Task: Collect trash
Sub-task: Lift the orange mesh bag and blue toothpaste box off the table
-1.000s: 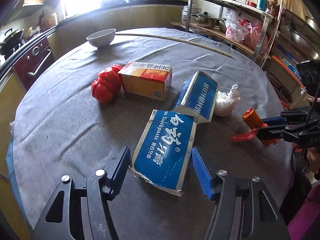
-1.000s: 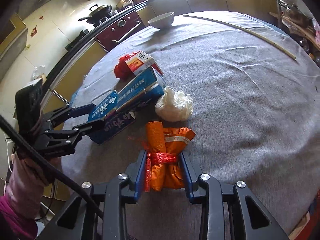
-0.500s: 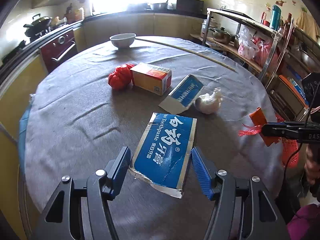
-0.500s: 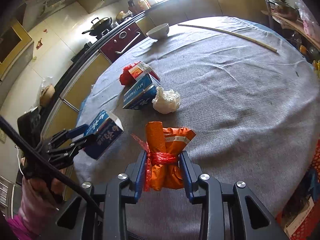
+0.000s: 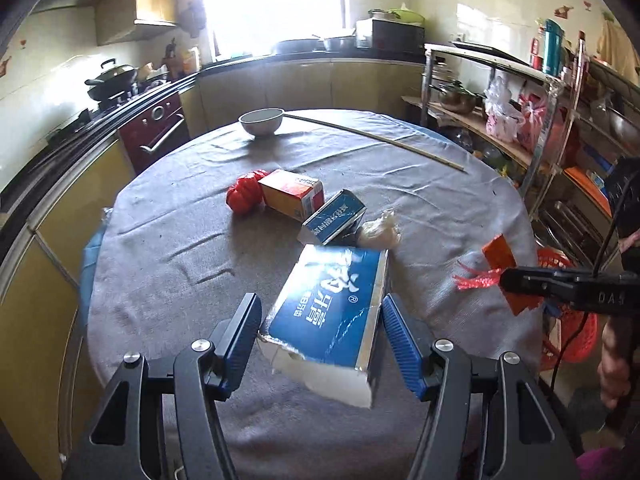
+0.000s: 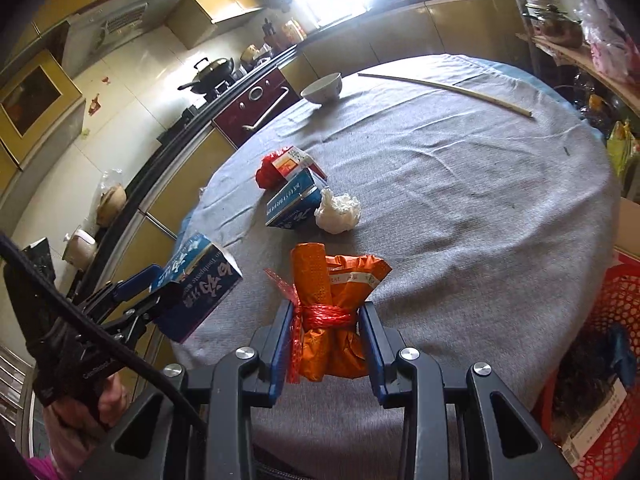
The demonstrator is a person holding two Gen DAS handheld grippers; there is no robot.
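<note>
My left gripper point(image 5: 320, 336) is shut on a blue toothpaste box point(image 5: 332, 312), held above the near edge of the round table point(image 5: 168, 240); the same box point(image 6: 200, 284) shows at the left of the right wrist view. My right gripper point(image 6: 325, 340) is shut on an orange wrapper bundle point(image 6: 332, 312) tied with red string, also lifted off the cloth. Still lying mid-table are a second blue box point(image 5: 334, 216), an orange carton point(image 5: 292, 194), a red crumpled bag point(image 5: 244, 196) and a white crumpled wad point(image 5: 378, 230).
A red mesh basket point(image 6: 616, 344) with trash inside stands off the table's right side. At the far side of the table lie a white bowl point(image 5: 262, 120) and a long thin stick point(image 5: 376, 142). A metal shelf rack point(image 5: 532, 120) stands right, a stove counter left.
Both grippers have risen and drawn back from the table with their loads. The blue box came off the cloth, and the table items look smaller and farther.
</note>
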